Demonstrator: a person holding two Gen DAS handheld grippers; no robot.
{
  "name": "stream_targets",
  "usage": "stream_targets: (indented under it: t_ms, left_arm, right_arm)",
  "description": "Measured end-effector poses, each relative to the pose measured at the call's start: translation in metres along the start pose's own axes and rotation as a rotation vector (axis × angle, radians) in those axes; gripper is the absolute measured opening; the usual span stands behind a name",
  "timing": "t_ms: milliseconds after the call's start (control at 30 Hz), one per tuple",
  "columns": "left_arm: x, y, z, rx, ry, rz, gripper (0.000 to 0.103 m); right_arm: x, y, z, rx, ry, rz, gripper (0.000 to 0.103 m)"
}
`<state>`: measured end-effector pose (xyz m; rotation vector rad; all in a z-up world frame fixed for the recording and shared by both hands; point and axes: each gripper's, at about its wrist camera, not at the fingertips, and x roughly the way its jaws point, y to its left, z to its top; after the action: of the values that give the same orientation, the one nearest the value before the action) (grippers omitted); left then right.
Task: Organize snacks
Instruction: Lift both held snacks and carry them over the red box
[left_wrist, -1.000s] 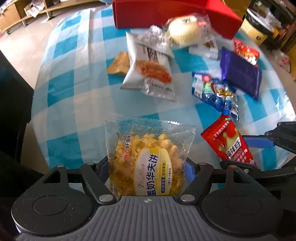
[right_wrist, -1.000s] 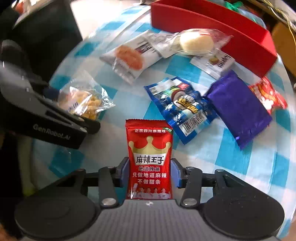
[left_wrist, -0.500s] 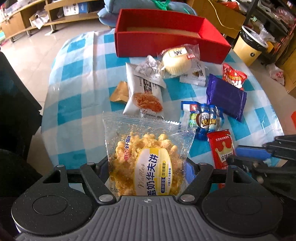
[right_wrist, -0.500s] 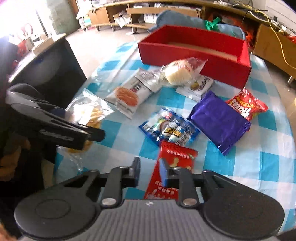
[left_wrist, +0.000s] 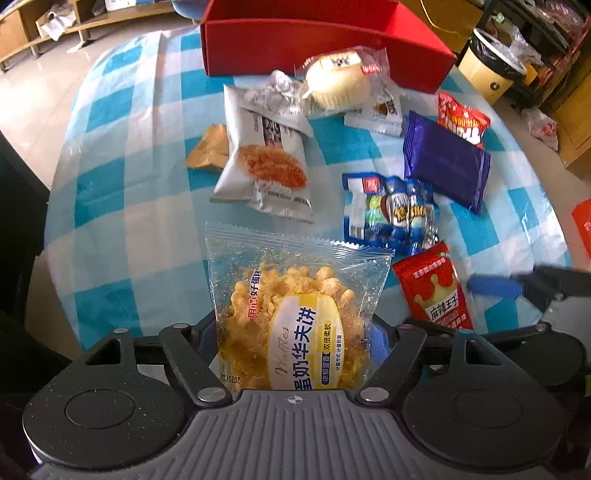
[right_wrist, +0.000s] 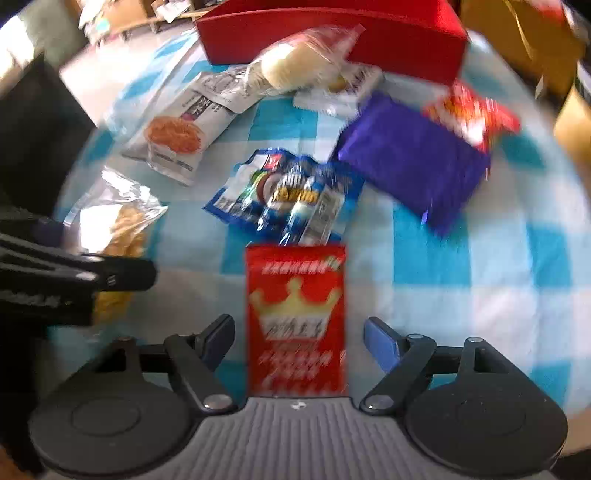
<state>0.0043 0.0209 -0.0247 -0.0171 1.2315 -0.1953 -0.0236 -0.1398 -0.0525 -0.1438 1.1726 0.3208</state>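
My left gripper (left_wrist: 295, 332) is shut on a clear waffle packet (left_wrist: 291, 288) with a yellow label, held up over the near table edge. In the right wrist view that packet (right_wrist: 118, 221) shows at the left, behind the left gripper (right_wrist: 74, 277). A red spicy-strip packet (right_wrist: 295, 295) lies on the checked cloth between the fingers of my right gripper (right_wrist: 299, 332). Its jaws are opening and the blue pads (right_wrist: 376, 339) stand clear of the packet on both sides. The left wrist view shows the same red packet (left_wrist: 432, 288) beside a right finger (left_wrist: 495, 286). A red box (left_wrist: 295, 48) stands at the far edge.
Loose snacks lie between me and the box: a blue packet (left_wrist: 391, 210), a purple one (left_wrist: 447, 166), a white packet with an orange picture (left_wrist: 266, 162), a wrapped bun (left_wrist: 340, 81), a small red bag (left_wrist: 461, 118). A bin (left_wrist: 491, 70) stands beyond the table.
The right gripper was shut on the red packet a second ago; now its jaws are apart and the packet lies loose between them. The left gripper keeps its hold on the waffle packet.
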Motion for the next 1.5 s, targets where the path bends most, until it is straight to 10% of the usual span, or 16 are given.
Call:
stream_targets:
  t_ms: [233, 600, 1500]
  left_arm:
    - [0.006, -0.002, -0.008, 0.029, 0.033, 0.018, 0.080]
    - [-0.029, -0.007, 0.017, -0.009, -0.106, 0.006, 0.080]
    - [-0.028, -0.027, 0.186, -0.021, -0.311, 0.054, 0.079]
  right_arm:
    - [-0.015, -0.012, -0.002, -0.035, -0.016, -0.030, 0.045]
    - [-0.069, -0.027, 0.012, 0.027, -0.215, 0.025, 0.043]
    - [-0.066, -0.090, 0.178, 0.132, -0.432, 0.032, 0.043]
